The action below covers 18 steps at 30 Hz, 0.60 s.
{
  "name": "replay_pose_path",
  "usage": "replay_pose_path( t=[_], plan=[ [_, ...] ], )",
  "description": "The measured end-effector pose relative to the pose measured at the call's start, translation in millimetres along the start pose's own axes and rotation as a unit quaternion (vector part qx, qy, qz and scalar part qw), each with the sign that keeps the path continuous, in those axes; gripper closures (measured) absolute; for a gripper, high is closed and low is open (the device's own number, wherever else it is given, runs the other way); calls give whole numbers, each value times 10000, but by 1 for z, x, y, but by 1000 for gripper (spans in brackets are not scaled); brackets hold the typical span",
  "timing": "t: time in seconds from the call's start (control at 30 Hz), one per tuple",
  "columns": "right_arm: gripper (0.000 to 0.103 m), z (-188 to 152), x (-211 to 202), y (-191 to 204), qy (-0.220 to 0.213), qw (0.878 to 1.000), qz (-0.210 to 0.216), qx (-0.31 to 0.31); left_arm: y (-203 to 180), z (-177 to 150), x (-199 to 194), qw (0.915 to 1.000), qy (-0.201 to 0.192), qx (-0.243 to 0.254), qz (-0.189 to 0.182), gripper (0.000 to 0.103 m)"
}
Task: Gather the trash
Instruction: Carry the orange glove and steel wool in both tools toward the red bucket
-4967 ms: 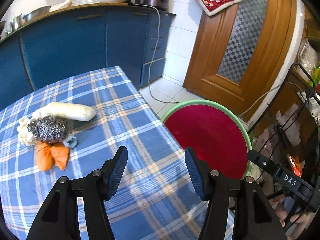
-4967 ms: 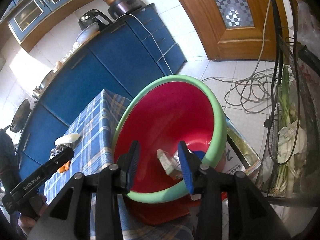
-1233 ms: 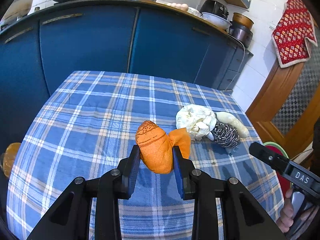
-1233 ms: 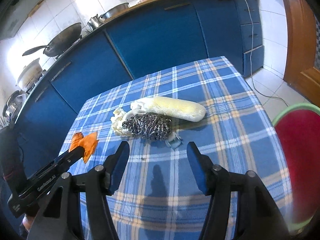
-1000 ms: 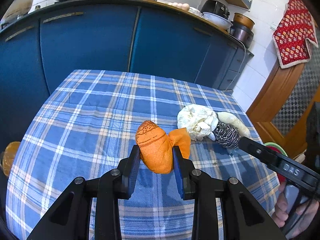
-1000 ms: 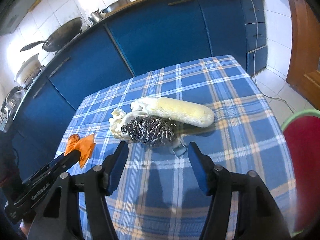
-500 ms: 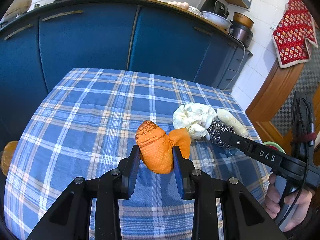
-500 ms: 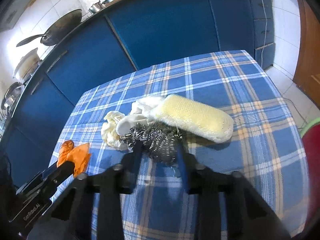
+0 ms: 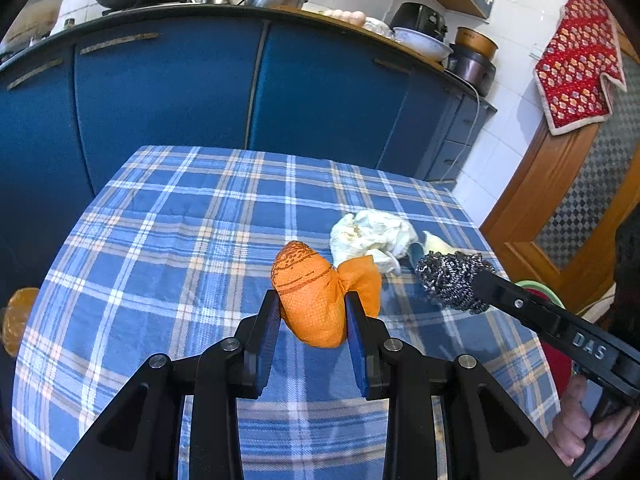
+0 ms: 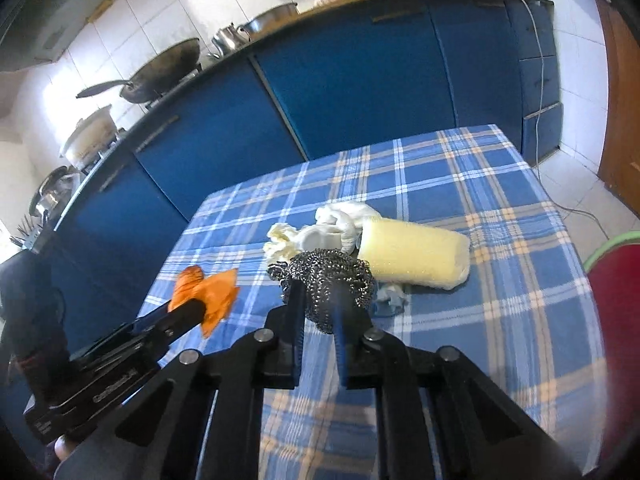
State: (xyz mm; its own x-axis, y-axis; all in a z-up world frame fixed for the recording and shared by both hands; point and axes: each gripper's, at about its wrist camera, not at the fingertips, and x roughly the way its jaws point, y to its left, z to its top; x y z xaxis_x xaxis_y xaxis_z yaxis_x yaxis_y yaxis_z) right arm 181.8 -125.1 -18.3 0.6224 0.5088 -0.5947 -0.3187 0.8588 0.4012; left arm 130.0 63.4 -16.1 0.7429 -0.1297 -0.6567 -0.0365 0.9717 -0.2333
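Since a second ago our right gripper (image 10: 318, 312) has come in from the near edge of the table to the knotted grey steel-wool scourer (image 10: 332, 276); its jaws have just been closing, and they now pinch the wiry ball between their blue pads. In the left wrist view the scourer (image 9: 454, 280) sits at the tip of that gripper, raised off the cloth, to the right of our other catch. The left gripper (image 9: 312, 316) has not shifted: its jaws stay clamped on the orange mesh-textured pouch (image 9: 310, 300), a plump, egg-shaped bundle with dark stitched lines at its top and a flared, bow-like tail on its right side.

On the blue, white and tan checked tablecloth (image 10: 460, 184) two pieces lie loose. A crumpled white cloth wad (image 10: 320, 232), soft and folded in lumps, rests at the middle of the table. Touching its right side lies a pale yellow foam sponge roll (image 10: 412, 258), cylindrical, with a fine porous surface. A small scrap of whitish and bluish crumpled material (image 10: 390, 298) sits just near the sponge.

At the right edge, below the table, we see the green rim of the red plastic basin (image 10: 612, 244). Glossy blue cabinet doors (image 9: 168, 92) curve along the far side.
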Motion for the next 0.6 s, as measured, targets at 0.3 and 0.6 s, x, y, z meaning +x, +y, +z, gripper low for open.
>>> replay_pose_path(
  t=[0.3,0.6],
  plan=[
    [89,-12,-44,-3,-339,9992,146,158,-21,-3,-13,9997,-40,183,-178,70],
    [89,-23,-85,-21,-683,9970,5,361,-46,-6,-25,9982,-49,396,-443,70]
  ],
)
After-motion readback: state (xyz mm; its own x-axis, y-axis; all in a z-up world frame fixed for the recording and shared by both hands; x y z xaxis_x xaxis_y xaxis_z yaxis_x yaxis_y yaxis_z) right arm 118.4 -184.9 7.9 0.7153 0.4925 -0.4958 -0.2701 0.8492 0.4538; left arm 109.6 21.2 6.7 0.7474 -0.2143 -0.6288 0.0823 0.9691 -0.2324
